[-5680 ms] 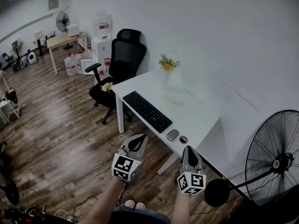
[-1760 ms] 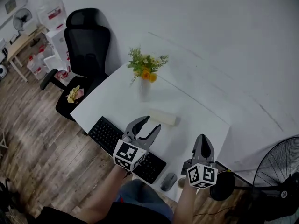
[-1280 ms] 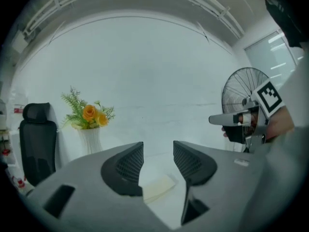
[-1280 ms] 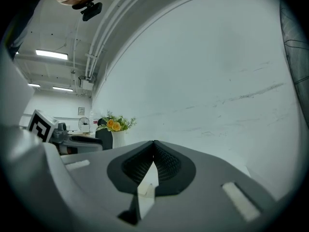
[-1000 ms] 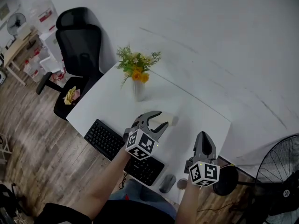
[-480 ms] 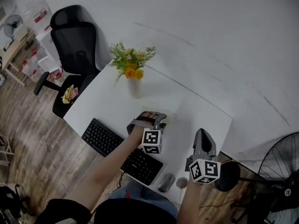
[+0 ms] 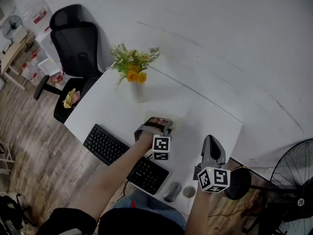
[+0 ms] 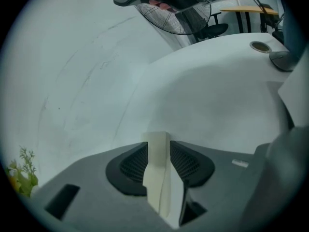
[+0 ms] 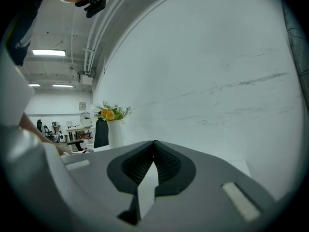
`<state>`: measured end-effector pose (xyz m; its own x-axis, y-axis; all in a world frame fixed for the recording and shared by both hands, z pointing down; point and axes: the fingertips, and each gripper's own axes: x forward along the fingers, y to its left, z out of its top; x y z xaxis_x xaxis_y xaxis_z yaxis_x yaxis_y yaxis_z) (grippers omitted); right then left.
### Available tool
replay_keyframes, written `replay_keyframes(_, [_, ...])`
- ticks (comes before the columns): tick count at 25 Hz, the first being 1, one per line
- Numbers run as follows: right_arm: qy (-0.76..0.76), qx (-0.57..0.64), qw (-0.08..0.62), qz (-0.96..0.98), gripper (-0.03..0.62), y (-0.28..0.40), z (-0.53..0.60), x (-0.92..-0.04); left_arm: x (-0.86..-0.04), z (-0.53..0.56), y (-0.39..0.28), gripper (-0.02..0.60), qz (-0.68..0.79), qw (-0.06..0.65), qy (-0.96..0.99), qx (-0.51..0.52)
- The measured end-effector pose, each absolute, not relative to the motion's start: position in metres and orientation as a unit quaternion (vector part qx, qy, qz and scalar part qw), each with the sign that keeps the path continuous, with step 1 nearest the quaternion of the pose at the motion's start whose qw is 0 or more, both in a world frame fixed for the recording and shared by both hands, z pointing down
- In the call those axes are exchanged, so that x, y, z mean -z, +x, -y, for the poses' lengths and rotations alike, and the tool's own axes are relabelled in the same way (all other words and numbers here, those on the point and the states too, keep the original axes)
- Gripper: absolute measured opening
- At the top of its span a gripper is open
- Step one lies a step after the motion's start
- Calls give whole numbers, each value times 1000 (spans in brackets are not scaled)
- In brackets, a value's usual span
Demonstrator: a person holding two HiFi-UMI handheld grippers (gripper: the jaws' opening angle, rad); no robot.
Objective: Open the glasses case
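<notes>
Two pads of your left hand-held gripper [image 8: 158, 149] are closing on the cream glasses case [image 8: 157, 178], which fills the gap between them (mid-tabletop [image 7: 195, 116], centre of the head view). Your right hand-held gripper [image 7: 211, 140], jaws together and empty, hovers at lower right.

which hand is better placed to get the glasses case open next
Left. The left tool is down at the glasses case, its jaws closing with the case between them. The right tool hangs shut and empty near the table edge, apart from the case.
</notes>
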<state>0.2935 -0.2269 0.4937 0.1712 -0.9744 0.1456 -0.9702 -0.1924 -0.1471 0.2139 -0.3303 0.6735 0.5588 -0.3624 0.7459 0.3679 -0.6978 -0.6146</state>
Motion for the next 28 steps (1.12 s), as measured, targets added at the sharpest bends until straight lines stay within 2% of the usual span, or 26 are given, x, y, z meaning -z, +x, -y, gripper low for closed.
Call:
replay_keyframes(11, [-762, 107, 10, -638, 12, 295, 232, -497, -679, 339, 215, 103, 0, 407, -778, 478])
replay_keyframes(14, [-763, 107, 11, -638, 12, 295, 233, -497, -671, 341, 215, 69, -10, 412, -782, 468])
replay_keyframes(28, [-767, 112, 5, -632, 12, 301, 230, -502, -642, 383, 235, 20, -52, 418, -784, 456])
